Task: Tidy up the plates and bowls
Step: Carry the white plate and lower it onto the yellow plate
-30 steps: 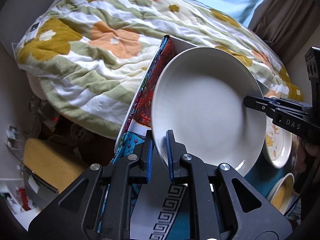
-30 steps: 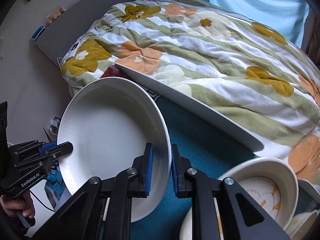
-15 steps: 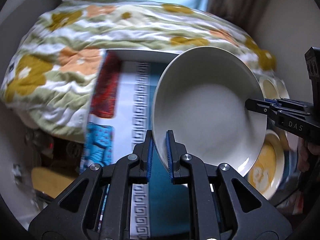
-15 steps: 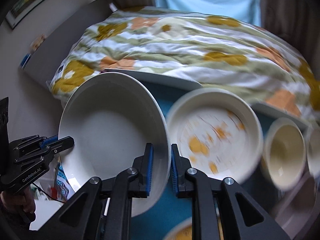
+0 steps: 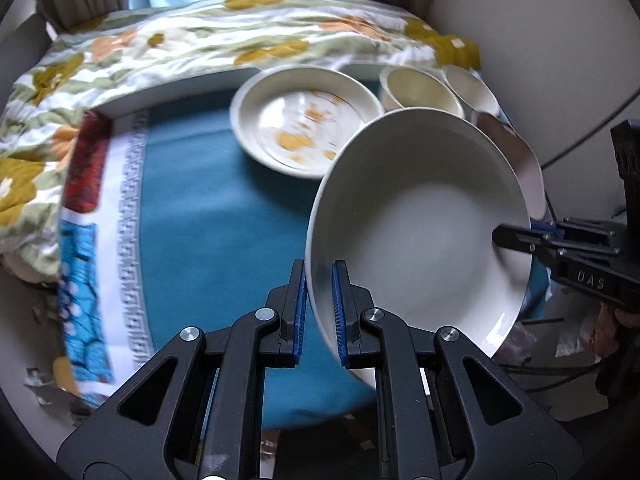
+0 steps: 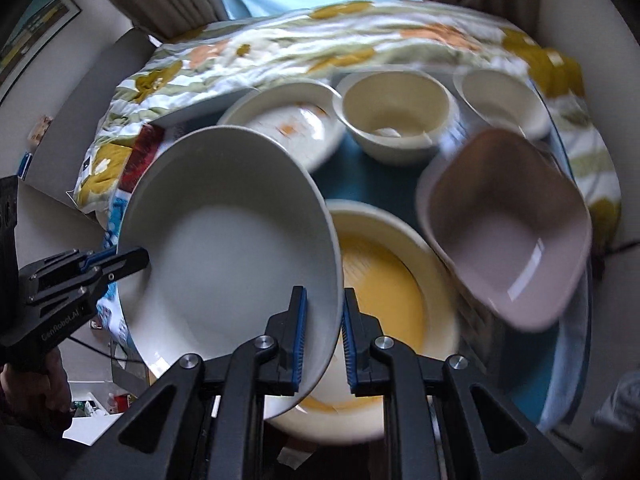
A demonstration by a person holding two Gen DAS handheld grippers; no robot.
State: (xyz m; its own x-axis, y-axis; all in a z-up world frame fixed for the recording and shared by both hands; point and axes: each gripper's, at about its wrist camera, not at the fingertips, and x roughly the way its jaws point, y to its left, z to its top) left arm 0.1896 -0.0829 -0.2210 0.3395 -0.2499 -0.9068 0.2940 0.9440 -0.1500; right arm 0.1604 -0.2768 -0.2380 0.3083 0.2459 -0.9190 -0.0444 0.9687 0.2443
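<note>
A large plain white plate (image 5: 420,232) hangs tilted above the table, held from both sides. My left gripper (image 5: 319,280) is shut on its near-left rim, and my right gripper (image 6: 323,304) is shut on the opposite rim of the white plate (image 6: 228,248). Each gripper shows in the other's view: the right gripper (image 5: 500,236), the left gripper (image 6: 140,258). Under the plate's right side lies a yellow-centred plate (image 6: 384,292). A flower-patterned plate (image 5: 304,124) sits further back.
Two cream bowls (image 6: 394,114) (image 6: 500,98) stand at the back, and a pink square bowl (image 6: 508,232) at the right. The table (image 5: 208,216) has a teal cloth with a patterned border. A floral quilt (image 5: 160,52) lies behind it. A hand (image 6: 32,392) grips the left tool.
Both grippers carried the white plate rightwards across the table, away from the quilt's left end. The patterned plate, the bowls and the yellow plate have come into view beneath and beside it.
</note>
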